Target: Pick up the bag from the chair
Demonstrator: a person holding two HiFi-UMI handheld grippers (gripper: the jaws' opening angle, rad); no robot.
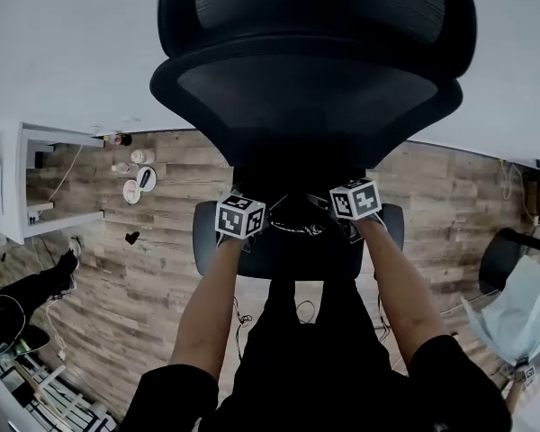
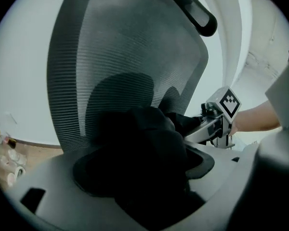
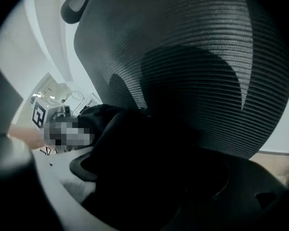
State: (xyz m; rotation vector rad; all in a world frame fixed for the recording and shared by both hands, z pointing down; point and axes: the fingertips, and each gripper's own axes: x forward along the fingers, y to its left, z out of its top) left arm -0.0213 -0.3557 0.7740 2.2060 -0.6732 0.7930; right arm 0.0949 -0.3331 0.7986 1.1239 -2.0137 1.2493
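Note:
A black mesh office chair (image 1: 308, 70) fills the head view, its seat (image 1: 214, 241) just beyond the person's bare forearms. On the seat lies the black bag (image 1: 293, 212), dark and hard to make out against it. My left gripper (image 1: 256, 229) is at the bag's left side and my right gripper (image 1: 342, 224) at its right. In the left gripper view, bag fabric (image 2: 149, 153) fills the gap between my left gripper's (image 2: 154, 198) pale jaws. The right gripper view shows the same: bag (image 3: 144, 158) bunched inside my right gripper (image 3: 149, 198). Both sets of jaw tips are hidden by fabric.
The chair's mesh back (image 2: 130, 52) rises right behind the bag. Wood floor (image 1: 144, 277) surrounds the chair. A white shelf unit (image 1: 22, 183) and small floor items (image 1: 135, 178) lie to the left. Another dark chair (image 1: 508, 257) and pale blue cloth (image 1: 526, 313) are at the right.

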